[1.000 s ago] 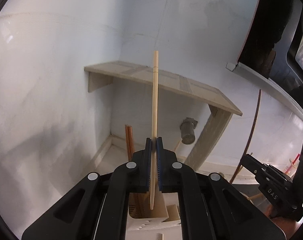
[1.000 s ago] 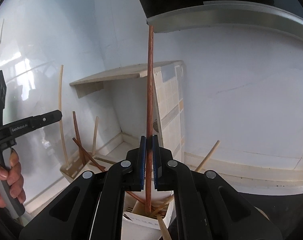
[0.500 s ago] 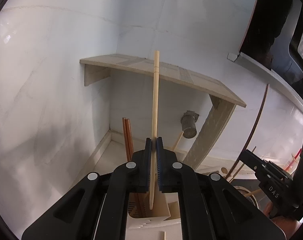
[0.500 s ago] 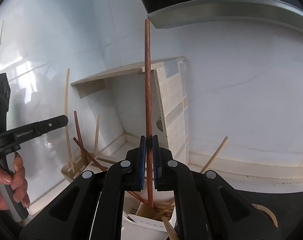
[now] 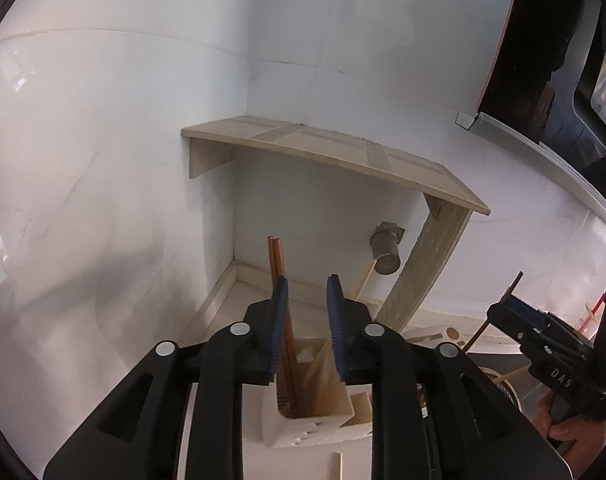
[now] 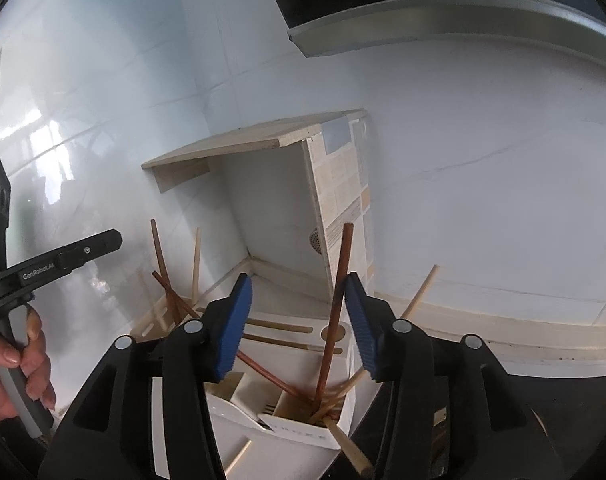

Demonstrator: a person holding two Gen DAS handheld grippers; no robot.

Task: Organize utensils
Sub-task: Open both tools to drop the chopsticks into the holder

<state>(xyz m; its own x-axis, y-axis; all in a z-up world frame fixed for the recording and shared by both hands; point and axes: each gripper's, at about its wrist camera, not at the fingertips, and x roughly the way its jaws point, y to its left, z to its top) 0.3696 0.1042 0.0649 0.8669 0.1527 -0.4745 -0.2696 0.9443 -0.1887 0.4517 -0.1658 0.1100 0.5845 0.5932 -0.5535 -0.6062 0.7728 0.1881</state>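
My left gripper (image 5: pixel 307 280) hangs over a beige utensil holder (image 5: pixel 307 412), its jaws opening with nothing between the blue pads. Two red-brown chopsticks (image 5: pixel 278 264) stand in that holder. My right gripper (image 6: pixel 298 276) is over a white utensil holder (image 6: pixel 295 434), its jaws also opening. A red-brown chopstick (image 6: pixel 339 280) stands loose between them, close to the right pad, its lower end in the holder among several other sticks. The right wrist view shows the left gripper (image 6: pixel 83 254) at the far left, with a pale chopstick (image 6: pixel 197 260) in the beige holder (image 6: pixel 155 320).
A beige tiled shelf (image 5: pixel 335 152) juts from the white tiled corner, with a grey drain pipe (image 5: pixel 387 248) under it. A person's hand (image 6: pixel 11 364) grips the left tool's handle. A dark hood with a metal rim (image 6: pixel 443 8) hangs overhead. Loose wooden utensils (image 5: pixel 451 334) lie on the counter.
Both grippers have opened. The pale chopstick is gone from the left jaws. The red-brown chopstick has slid down out of the right grip and now leans in the white holder.
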